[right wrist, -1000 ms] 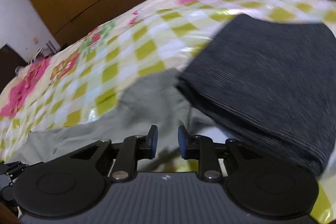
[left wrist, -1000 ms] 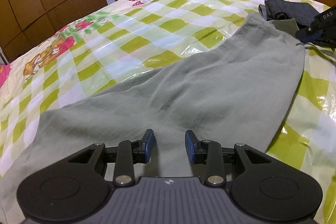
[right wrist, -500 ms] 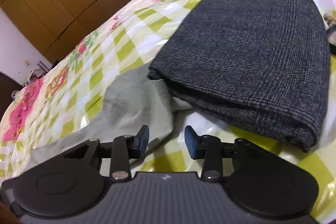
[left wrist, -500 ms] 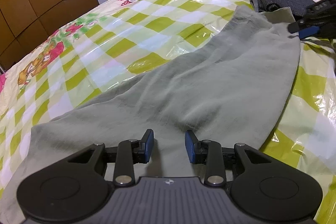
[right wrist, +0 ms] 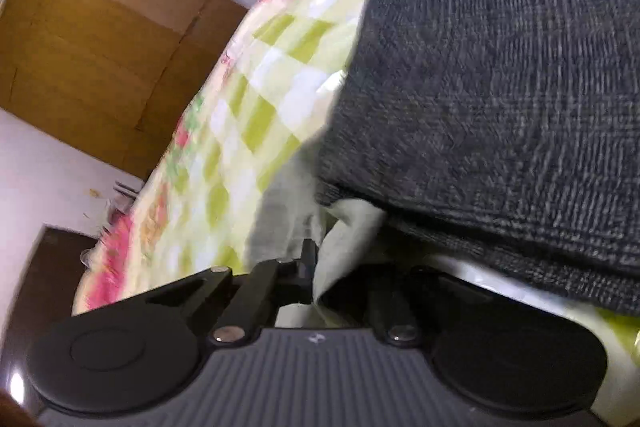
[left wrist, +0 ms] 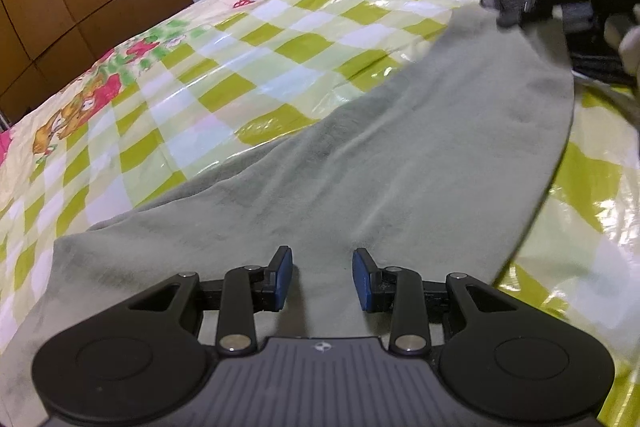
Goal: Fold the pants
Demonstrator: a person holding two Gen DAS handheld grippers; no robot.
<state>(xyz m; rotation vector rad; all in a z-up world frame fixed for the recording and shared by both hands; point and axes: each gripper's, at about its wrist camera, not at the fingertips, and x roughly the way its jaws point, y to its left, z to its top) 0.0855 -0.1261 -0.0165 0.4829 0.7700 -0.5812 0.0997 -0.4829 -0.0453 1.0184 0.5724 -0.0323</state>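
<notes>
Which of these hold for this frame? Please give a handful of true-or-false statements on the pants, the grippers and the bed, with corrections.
1. The green pants lie spread on a checked bed cover. True.
2. The left gripper is clamped on the pants. False: its jaws stand apart above the cloth.
3. The right gripper is closing with pale green cloth between its jaws. True.
4. The dark grey folded garment lies on the floor. False: it lies on the bed, by the pants' far end.
</notes>
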